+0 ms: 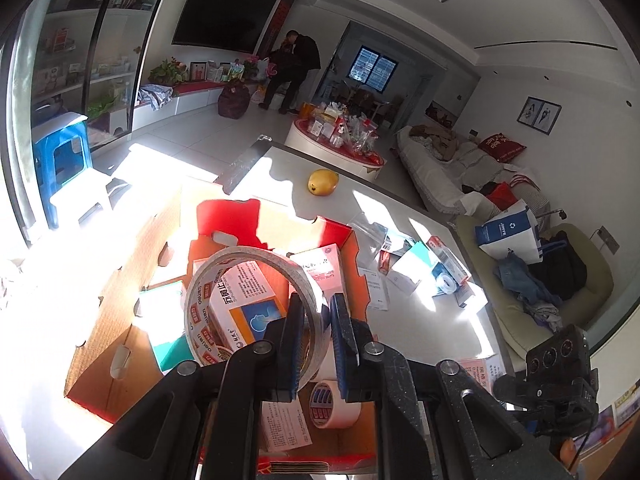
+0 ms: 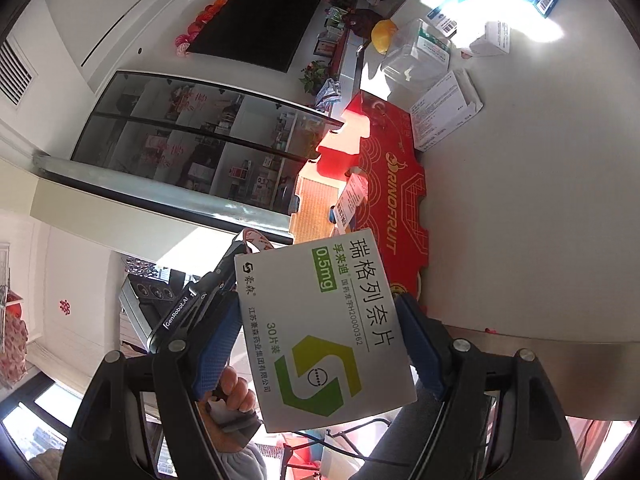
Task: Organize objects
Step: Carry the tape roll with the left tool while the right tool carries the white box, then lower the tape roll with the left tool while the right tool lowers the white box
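Observation:
My left gripper (image 1: pixel 318 308) is shut on the rim of a white tape roll (image 1: pixel 199 320). It holds the roll upright over an open cardboard box (image 1: pixel 120 300) with a red outside. Inside the box lie an orange and blue medicine box (image 1: pixel 248 300), a pink one (image 1: pixel 324 268), a teal one (image 1: pixel 164 320) and a second tape roll (image 1: pixel 332 400). My right gripper (image 2: pixel 320 308) is shut on a white medicine box with a green logo (image 2: pixel 324 332), held in the air beside the red carton (image 2: pixel 392 200).
A yellow fruit (image 1: pixel 322 183) sits on the white table (image 1: pixel 420 320) beyond the carton. Several small boxes and a clear bag (image 1: pixel 416 264) lie to its right. A sofa with bags (image 1: pixel 520 240) stands past the table edge. A person (image 1: pixel 296 68) is far back.

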Available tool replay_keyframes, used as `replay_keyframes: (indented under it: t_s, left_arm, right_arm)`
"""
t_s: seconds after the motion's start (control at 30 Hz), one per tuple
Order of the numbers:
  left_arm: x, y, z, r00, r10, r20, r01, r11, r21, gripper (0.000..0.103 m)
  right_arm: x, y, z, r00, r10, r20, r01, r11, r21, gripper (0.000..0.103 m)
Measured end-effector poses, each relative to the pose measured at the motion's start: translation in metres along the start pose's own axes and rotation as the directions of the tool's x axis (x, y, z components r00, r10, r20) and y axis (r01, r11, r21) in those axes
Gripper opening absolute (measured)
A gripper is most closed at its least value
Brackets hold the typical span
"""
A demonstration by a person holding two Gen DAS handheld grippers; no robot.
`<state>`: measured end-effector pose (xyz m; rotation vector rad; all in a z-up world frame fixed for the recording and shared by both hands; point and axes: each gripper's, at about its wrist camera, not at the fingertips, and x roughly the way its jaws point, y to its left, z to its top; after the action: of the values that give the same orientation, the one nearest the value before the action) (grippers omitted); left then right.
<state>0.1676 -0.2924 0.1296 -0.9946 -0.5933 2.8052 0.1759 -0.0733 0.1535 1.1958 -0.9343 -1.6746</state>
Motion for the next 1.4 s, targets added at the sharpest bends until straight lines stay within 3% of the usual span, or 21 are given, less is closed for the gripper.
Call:
replay_keyframes:
  t_s: [0.23, 0.43, 0.57, 0.83, 1.03, 1.4]
  left_arm:
    - [0.011, 0.015, 0.001, 0.992, 0.124, 0.010, -0.125, 0.991, 0.039, 0.012]
    - [0.017, 0.016, -0.002, 0.971, 0.239, 0.031, -0.241, 0.965, 0.100, 0.012]
    - [0.019, 0.015, -0.005, 0.961, 0.274, 0.042, -0.277, 0.952, 0.128, 0.013]
    - [0.020, 0.014, -0.004, 0.958, 0.281, 0.052, -0.286, 0.949, 0.134, 0.014]
    - [0.021, 0.006, -0.006, 0.946, 0.318, 0.070, -0.325, 0.928, 0.179, 0.014]
    - [0.025, 0.006, -0.005, 0.949, 0.309, 0.063, -0.315, 0.932, 0.181, 0.015]
  right_arm:
    - [0.065, 0.030, 0.016, 0.995, 0.006, -0.096, -0.014, 0.997, -0.078, 0.077]
    - [0.086, 0.030, 0.018, 0.992, -0.005, -0.125, -0.004, 0.998, -0.068, 0.077]
    - [0.090, 0.026, 0.022, 0.992, -0.003, -0.128, -0.004, 0.999, -0.052, 0.077]
    - [0.092, 0.028, 0.023, 0.992, -0.007, -0.125, 0.001, 0.999, -0.050, 0.077]
    - [0.094, 0.025, 0.025, 0.993, -0.012, -0.120, 0.007, 0.999, -0.045, 0.077]
    - [0.097, 0.017, 0.027, 0.993, -0.024, -0.113, 0.021, 0.999, -0.032, 0.077]
